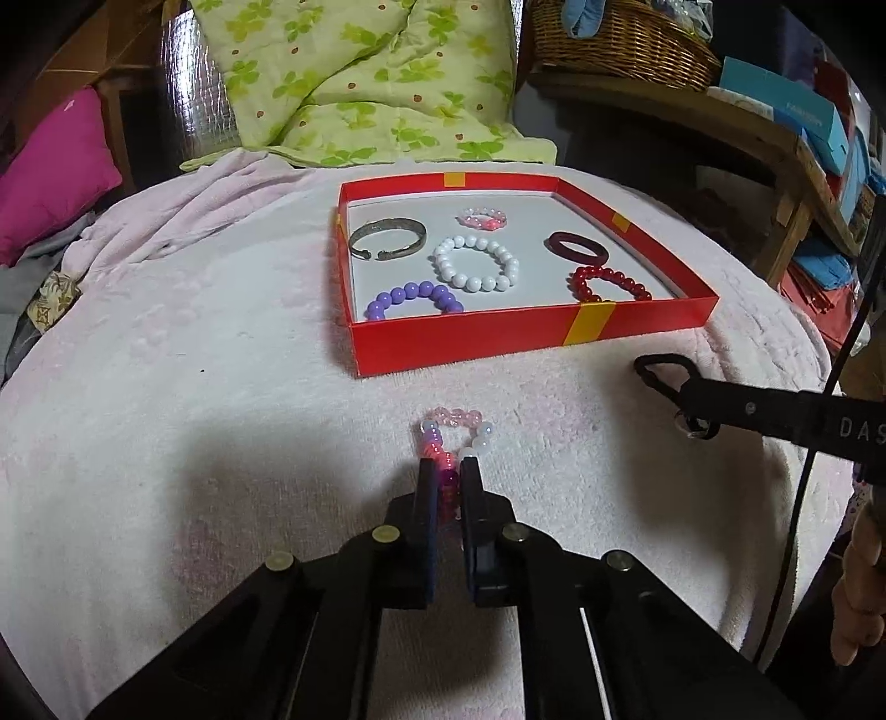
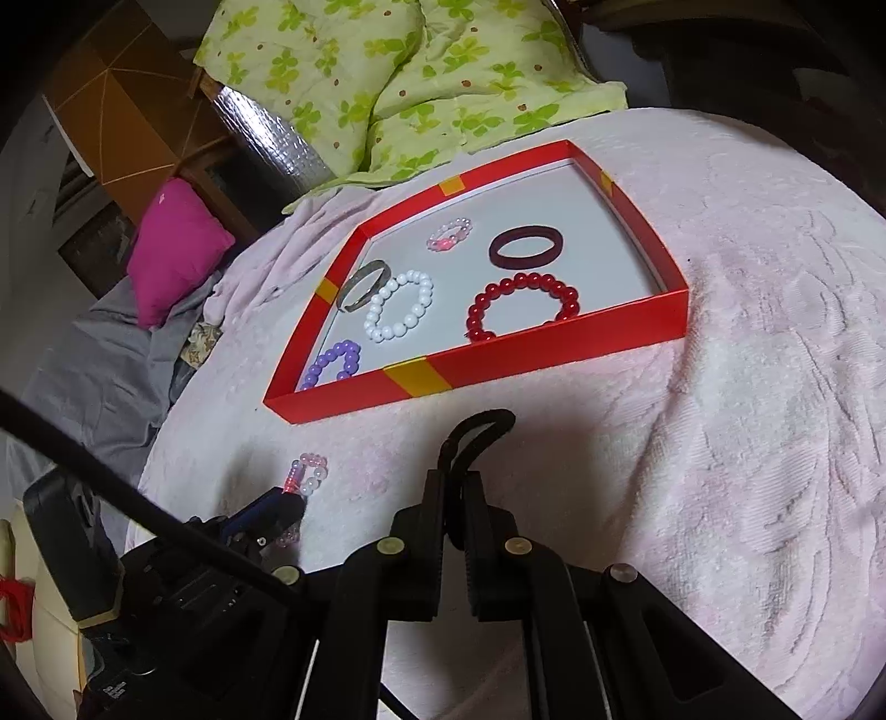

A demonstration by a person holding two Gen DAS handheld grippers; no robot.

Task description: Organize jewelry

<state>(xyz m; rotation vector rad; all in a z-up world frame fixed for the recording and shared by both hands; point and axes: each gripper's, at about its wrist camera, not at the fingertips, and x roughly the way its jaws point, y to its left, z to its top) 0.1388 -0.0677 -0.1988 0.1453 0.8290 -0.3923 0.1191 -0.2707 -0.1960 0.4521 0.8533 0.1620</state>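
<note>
Both tongs are clamping: left tongs [image 1: 448, 462] on the pink bead bracelet [image 1: 454, 429], right tongs [image 2: 454, 479] on the black loop [image 2: 476, 429]. Red box [image 2: 554, 354] is sitting straight ahead, right nearer.

A pale pink towel [image 1: 221, 387] covers the rounded surface, wrinkled at its far left edge. Behind it lies a light green quilt [image 1: 360, 77] printed with darker green leaves, bunched in folds. Left of the quilt stands a strip of shiny silver foil [image 1: 191, 99]. A magenta cushion [image 1: 52, 171] rests at the far left, above grey cloth [image 2: 105, 360]. At the upper right, a wicker basket [image 1: 620, 44] sits on a wooden shelf [image 1: 764, 133], beside what look like blue boxes [image 1: 797, 105]. A brown cardboard panel [image 2: 116, 105] leans at the upper left.
</note>
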